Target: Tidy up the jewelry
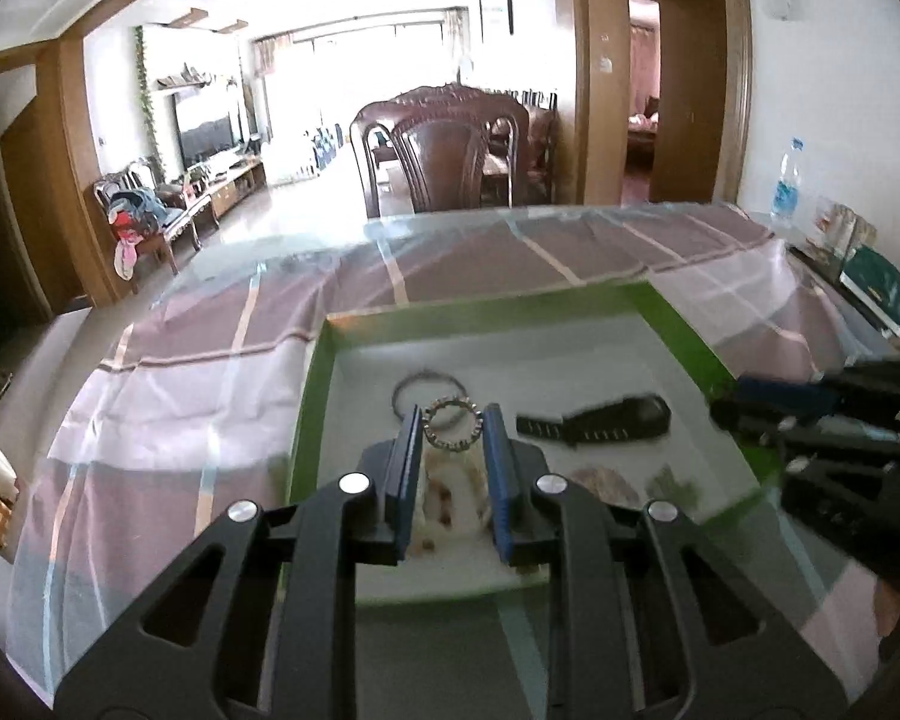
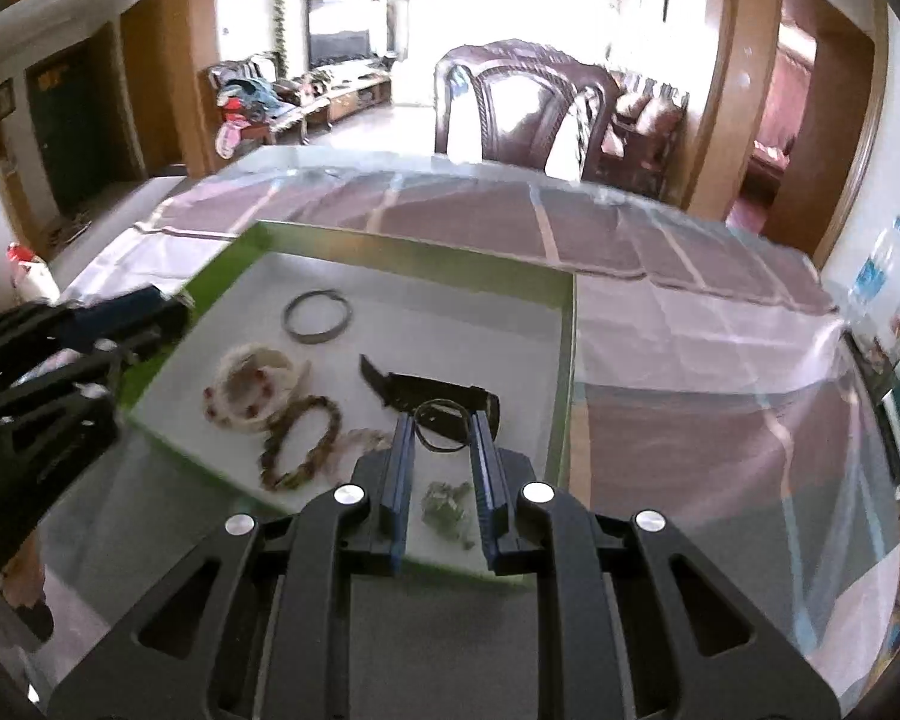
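Here, 2 grippers hang over the green-rimmed tray [image 2: 570, 360], the left gripper [image 1: 452, 429] pinching a studded ring [image 1: 453, 427] and the right gripper [image 2: 441, 429] pinching a dark bangle [image 2: 444, 427], apparently lifted clear for sorting.

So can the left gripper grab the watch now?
Probably not yet. The left gripper is already shut on a sparkly ring, so it's full. The watch lies uncovered in the tray nearby, so nothing else blocks it.

Green-walled tray [image 2: 561, 360], white floor; black watch [image 2: 426, 390]; mauve checked tablecloth [image 2: 690, 312].
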